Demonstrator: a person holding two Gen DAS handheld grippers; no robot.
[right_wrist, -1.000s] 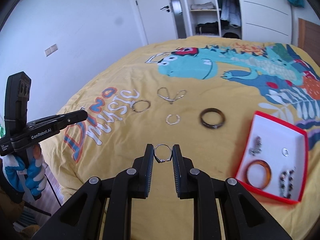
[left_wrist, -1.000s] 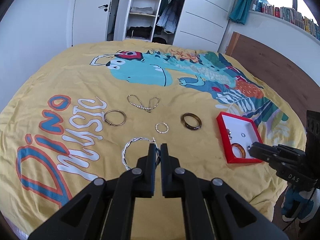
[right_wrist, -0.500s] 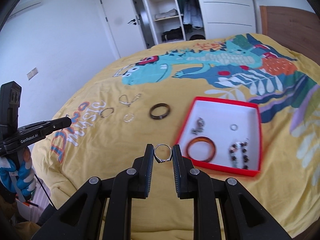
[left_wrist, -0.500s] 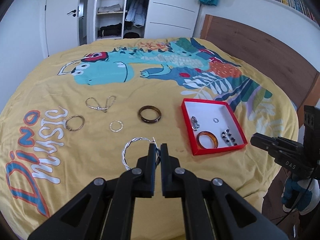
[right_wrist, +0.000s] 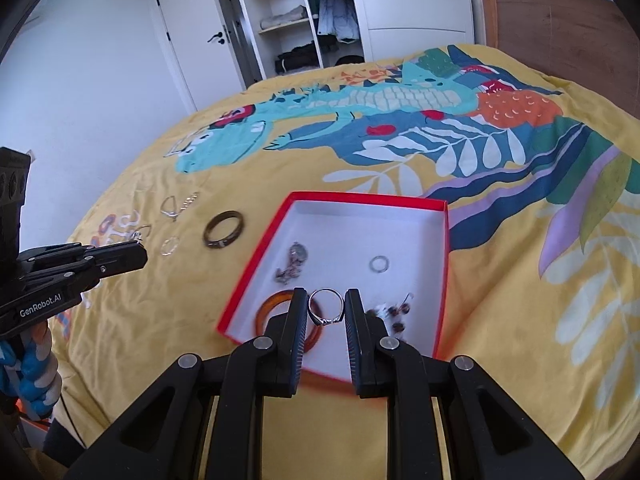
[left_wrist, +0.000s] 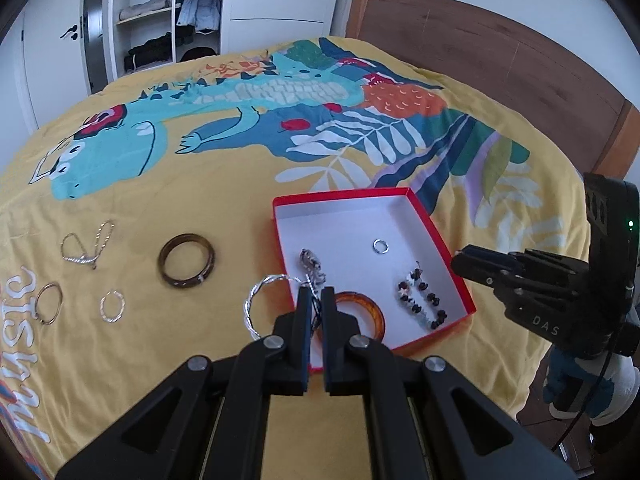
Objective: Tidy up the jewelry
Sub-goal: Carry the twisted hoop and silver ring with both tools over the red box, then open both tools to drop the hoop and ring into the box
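Note:
A red box with a white inside lies on the yellow bedspread; it also shows in the right wrist view. It holds an amber bangle, a beaded bracelet, a small ring and a silver charm. My left gripper is shut on a twisted silver hoop, held above the box's near left corner. My right gripper is shut on a silver ring above the box's near part.
On the spread left of the box lie a dark brown bangle, a thin silver chain, a gold hoop and a small silver hoop. A wooden headboard stands at the right, wardrobes behind.
Both grippers have swung right over the bed with their jewelry still held. They now hang over the near side of the red box, which was farther right before.

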